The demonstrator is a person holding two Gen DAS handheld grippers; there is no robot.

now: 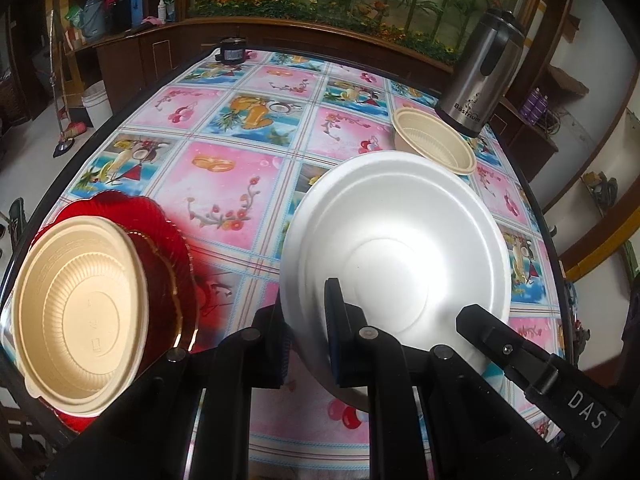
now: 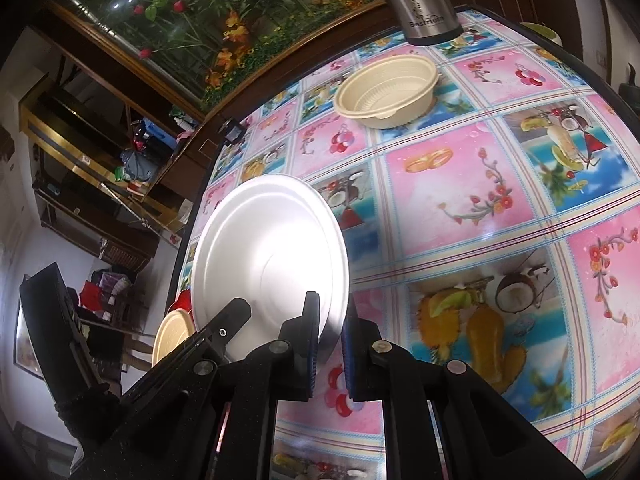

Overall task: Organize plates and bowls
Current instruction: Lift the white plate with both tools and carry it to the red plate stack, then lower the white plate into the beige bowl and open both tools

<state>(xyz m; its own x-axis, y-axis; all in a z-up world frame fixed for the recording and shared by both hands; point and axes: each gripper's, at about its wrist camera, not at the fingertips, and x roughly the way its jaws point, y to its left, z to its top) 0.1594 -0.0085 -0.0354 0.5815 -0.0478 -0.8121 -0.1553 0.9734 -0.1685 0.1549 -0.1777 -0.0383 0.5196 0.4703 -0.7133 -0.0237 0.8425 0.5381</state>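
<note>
A white foam plate [image 1: 400, 248] hangs tilted above the table, held at its near rim from both sides. My left gripper [image 1: 306, 320] is shut on the rim's left part. My right gripper [image 2: 331, 320] is shut on the same white plate [image 2: 272, 248]; one of its fingers [image 1: 492, 332] shows at the right of the left wrist view. A cream ribbed bowl [image 1: 84, 316] rests on a red scalloped plate [image 1: 168, 240] at the table's left edge. A second cream bowl [image 2: 384, 88] stands far across the table.
A steel flask [image 1: 480, 76] stands by the far cream bowl [image 1: 436, 144]. A small black device [image 1: 232, 50] sits at the table's far edge. The round table has a fruit-patterned cloth [image 1: 232, 168] and a dark rim. Cabinets and a flower display stand behind it.
</note>
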